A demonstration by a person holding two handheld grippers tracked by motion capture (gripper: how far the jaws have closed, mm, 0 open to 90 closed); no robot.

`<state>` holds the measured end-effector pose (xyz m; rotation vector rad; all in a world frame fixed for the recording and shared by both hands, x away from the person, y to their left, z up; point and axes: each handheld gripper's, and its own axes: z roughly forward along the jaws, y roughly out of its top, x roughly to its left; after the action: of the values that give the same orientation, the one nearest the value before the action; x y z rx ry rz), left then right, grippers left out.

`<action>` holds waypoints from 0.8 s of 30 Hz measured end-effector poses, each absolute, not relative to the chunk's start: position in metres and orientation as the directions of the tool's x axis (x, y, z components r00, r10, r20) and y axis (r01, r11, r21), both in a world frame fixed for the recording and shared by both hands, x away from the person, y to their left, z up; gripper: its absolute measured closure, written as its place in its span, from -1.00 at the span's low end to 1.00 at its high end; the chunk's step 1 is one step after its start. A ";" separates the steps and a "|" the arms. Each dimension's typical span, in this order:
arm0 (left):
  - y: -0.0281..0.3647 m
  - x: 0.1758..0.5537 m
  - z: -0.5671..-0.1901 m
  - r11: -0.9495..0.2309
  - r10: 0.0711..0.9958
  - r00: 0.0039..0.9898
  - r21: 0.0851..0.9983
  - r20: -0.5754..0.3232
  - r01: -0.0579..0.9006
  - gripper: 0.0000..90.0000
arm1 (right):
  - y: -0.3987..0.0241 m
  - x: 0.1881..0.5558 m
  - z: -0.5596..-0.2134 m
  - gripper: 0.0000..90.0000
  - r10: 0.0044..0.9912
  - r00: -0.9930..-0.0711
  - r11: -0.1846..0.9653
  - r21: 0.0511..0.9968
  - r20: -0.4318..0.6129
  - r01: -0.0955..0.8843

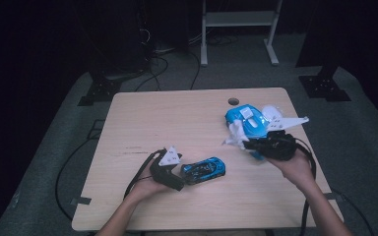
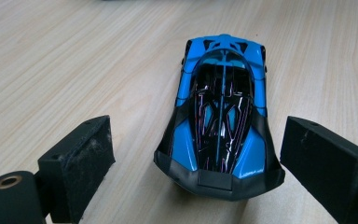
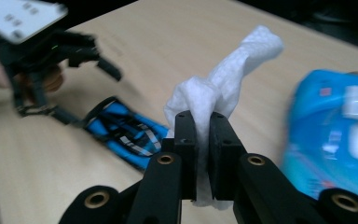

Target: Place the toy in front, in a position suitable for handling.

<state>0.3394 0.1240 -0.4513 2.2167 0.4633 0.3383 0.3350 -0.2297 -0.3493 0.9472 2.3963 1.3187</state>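
A blue and black toy car (image 1: pixel 204 169) (image 2: pixel 221 114) (image 3: pixel 123 133) lies on the wooden table (image 1: pixel 177 118) near its front middle. My left gripper (image 1: pixel 177 178) (image 2: pixel 196 161) stands open, its jaws on either side of the car's near end without touching it. A white wipe (image 3: pixel 219 88) (image 1: pixel 237 133) hangs crumpled from my right gripper (image 1: pixel 253 145) (image 3: pixel 204 123), which is shut on it, above the table to the right of the car. A blue wipes pack (image 1: pixel 248 119) (image 3: pixel 340 135) with a white lid lies at the right side of the table.
A round cable hole (image 1: pixel 233 102) sits near the table's far edge. Cables trail from both grippers off the front edge. A white shelf frame (image 1: pixel 238 22) and black stand bases (image 1: pixel 98 91) stand on the grey floor beyond the table.
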 end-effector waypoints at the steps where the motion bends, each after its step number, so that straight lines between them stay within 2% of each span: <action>1: 0.124 0.340 -0.452 -0.593 0.434 0.897 0.776 0.082 0.216 -0.80 | -0.225 0.334 -0.354 0.84 0.625 -0.773 0.381 0.820 0.112 0.427; 3: 0.124 0.341 -0.454 -0.590 0.429 0.901 0.775 0.062 0.227 -0.80 | -0.211 0.332 -0.368 0.84 0.576 -0.801 0.398 0.800 0.164 0.450; 6: 0.123 0.342 -0.456 -0.589 0.426 0.903 0.772 0.046 0.238 -0.80 | -0.201 0.332 -0.377 0.83 0.542 -0.819 0.423 0.780 0.189 0.460; 7: 0.123 0.342 -0.457 -0.597 0.417 0.907 0.769 0.054 0.229 -0.80 | -0.192 0.333 -0.386 0.82 0.523 -0.832 0.460 0.760 0.186 0.459; 13: 0.120 0.340 -0.459 -0.619 0.408 0.910 0.755 0.076 0.215 -0.80 | -0.178 0.337 -0.410 0.72 0.494 -0.845 0.512 0.717 0.203 0.472; 19: 0.117 0.340 -0.462 -0.637 0.395 0.915 0.742 0.081 0.209 -0.80 | -0.175 0.337 -0.424 0.38 0.505 -0.854 0.559 0.708 0.122 0.432; 24: 0.118 0.343 -0.464 -0.644 0.395 0.918 0.726 0.045 0.241 -0.79 | -0.168 0.338 -0.426 0.27 0.506 -0.861 0.560 0.737 0.057 0.378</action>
<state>0.3434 0.1178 -0.4642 2.2974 0.4501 0.2558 0.3379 -0.1681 -0.4263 0.7506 2.6300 1.1837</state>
